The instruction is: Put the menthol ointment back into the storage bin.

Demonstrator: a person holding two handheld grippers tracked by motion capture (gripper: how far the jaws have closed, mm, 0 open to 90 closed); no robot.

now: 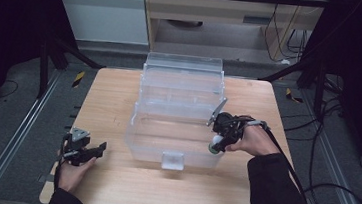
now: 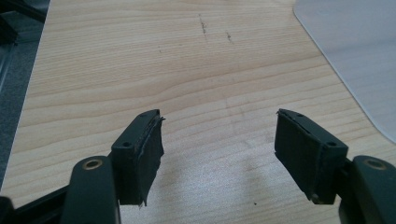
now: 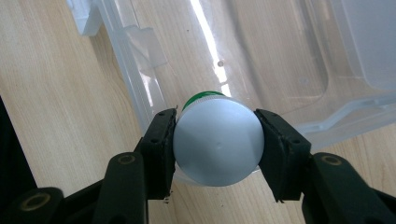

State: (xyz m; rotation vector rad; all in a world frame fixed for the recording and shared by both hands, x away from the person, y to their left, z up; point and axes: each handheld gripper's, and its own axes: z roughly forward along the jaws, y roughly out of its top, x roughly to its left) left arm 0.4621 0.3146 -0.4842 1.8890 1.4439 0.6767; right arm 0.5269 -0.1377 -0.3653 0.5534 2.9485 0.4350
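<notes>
The white round-bottomed bottle with a green band (image 3: 218, 145) is clamped between the jaws of the right gripper (image 3: 215, 148), at the near right corner of the clear plastic storage box (image 1: 178, 109), right over its rim. The right gripper view shows the bottle end-on, its pale rounded end facing the camera and a sliver of green behind it; most of its body is hidden behind that end, so its length and label are impossible to make out. In the high view the same bottle (image 1: 214, 146) is small and partly covered by the right hand (image 1: 250, 141), which comes in from the near right in a dark sleeve.

The high view alone gives the whole layout: the box sits in the middle of the light wooden table (image 1: 114, 100), its lid raised at the far side, a latch tab on its near wall. The left gripper (image 1: 95, 150) rests near the table's near left edge, well apart from the box. The left gripper view shows that gripper (image 2: 218, 151) with its jaws spread wide over bare wood, nothing between them, and a corner of the box cut off at the upper right.
</notes>
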